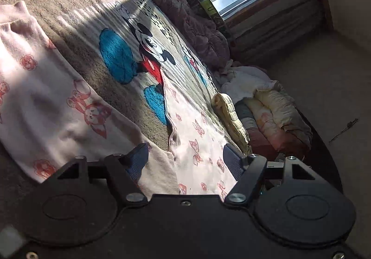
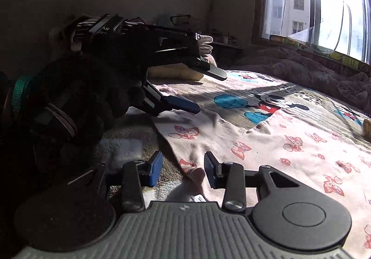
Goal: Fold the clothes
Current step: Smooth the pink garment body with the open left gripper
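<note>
The left gripper [image 1: 185, 157] stands spread over the pink garment [image 1: 201, 143], its pads [image 1: 136, 161] clear of the cloth, and in the right wrist view it hangs rolled on its side above the garment's far edge. The right gripper [image 2: 183, 169] is partly spread, with a bunched tip of the garment [image 2: 278, 143] between its pads [image 2: 155, 168] but not pinched. The garment lies flat across the near part of the cartoon blanket [image 2: 266, 96], below the window [image 2: 324, 3].
</note>
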A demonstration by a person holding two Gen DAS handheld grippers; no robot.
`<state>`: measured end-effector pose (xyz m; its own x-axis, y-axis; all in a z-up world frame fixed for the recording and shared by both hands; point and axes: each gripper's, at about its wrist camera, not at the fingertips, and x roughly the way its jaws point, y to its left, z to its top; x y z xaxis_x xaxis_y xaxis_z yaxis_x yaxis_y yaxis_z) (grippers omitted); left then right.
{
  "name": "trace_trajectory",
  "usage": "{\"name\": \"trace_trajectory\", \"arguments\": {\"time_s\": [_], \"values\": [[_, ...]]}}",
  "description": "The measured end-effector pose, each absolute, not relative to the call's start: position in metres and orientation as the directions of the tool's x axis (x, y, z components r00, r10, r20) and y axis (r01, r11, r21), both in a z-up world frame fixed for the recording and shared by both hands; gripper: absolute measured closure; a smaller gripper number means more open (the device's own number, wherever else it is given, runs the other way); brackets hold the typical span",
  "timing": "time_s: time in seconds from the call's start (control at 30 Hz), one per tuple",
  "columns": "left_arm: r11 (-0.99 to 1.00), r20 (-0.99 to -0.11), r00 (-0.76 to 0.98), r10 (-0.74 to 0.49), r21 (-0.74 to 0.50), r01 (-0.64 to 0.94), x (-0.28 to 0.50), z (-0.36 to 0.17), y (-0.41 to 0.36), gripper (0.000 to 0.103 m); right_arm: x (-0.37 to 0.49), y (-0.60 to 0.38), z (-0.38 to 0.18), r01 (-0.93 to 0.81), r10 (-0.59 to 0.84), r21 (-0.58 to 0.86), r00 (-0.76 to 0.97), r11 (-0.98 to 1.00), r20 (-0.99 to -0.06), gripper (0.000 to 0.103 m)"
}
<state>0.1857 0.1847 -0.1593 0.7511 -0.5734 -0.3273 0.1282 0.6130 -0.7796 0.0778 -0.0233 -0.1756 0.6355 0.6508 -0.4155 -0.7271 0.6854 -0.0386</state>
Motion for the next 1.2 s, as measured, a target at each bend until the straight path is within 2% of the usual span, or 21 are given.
{"name": "trace_trajectory", "arguments": {"time_s": [0.17,0.27,0.33,0.4,0.53,0.67,0.73,0.8,0.9,0.97,1.07,1.17,1.2], "values": [[0.586,-0.344,0.86,-0.377,-0.808,-0.067,0.195,-0.166,0.232,0.034,0.073,-0.029,-0.181,-0.738,0.668,0.001,0.611,0.675,-0.426,0.056],[0.52,-0.312,0.905,-0.289,-0.845,-0.125,0.193,-0.166,0.25,0.033,0.067,-0.033,-0.18,-0.748,0.675,0.004,0.597,0.664,-0.434,0.056],[0.552,-0.307,0.906,-0.292,-0.827,-0.103,0.195,-0.158,0.239,0.032,0.063,-0.033,-0.177,-0.761,0.684,0.004,0.581,0.649,-0.441,0.057],[0.564,-0.286,0.89,-0.355,-0.825,-0.04,0.201,-0.153,0.223,0.032,0.057,-0.036,-0.172,-0.77,0.689,-0.003,0.573,0.638,-0.444,0.058],[0.532,-0.23,0.778,-0.585,-0.833,0.154,0.216,-0.143,0.169,0.024,0.053,-0.064,-0.153,-0.748,0.687,0.046,0.581,0.662,-0.436,0.058],[0.511,-0.242,0.677,-0.695,-0.829,0.227,0.226,-0.145,0.113,0.02,0.065,-0.116,-0.14,-0.627,0.603,0.101,0.675,0.773,-0.426,0.058],[0.548,-0.301,0.66,-0.688,-0.812,0.202,0.234,-0.149,0.094,0.02,0.075,-0.14,-0.142,-0.548,0.543,0.12,0.727,0.828,-0.42,0.058],[0.627,-0.408,0.688,-0.6,-0.774,0.088,0.242,-0.158,0.092,0.022,0.083,-0.159,-0.15,-0.486,0.493,0.135,0.754,0.863,-0.434,0.058],[0.567,-0.364,0.742,-0.563,-0.823,0.027,0.246,-0.167,0.105,0.021,0.094,-0.184,-0.173,-0.408,0.447,0.198,0.721,0.891,-0.528,0.056],[0.509,-0.3,0.768,-0.566,-0.86,0.04,0.247,-0.166,0.111,0.019,0.087,-0.198,-0.177,-0.392,0.461,0.244,0.724,0.887,-0.513,0.056],[0.491,-0.284,0.771,-0.57,-0.87,0.042,0.243,-0.166,0.113,0.016,0.069,-0.208,-0.17,-0.374,0.436,0.224,0.747,0.9,-0.502,0.056],[0.49,-0.27,0.77,-0.578,-0.87,0.062,0.234,-0.158,0.102,0.008,0.056,-0.226,-0.171,-0.32,0.44,0.314,0.758,0.894,-0.481,0.056],[0.49,-0.265,0.77,-0.58,-0.869,0.07,0.23,-0.155,0.098,0.002,0.055,-0.236,-0.171,-0.28,0.43,0.353,0.765,0.893,-0.479,0.055]]}}
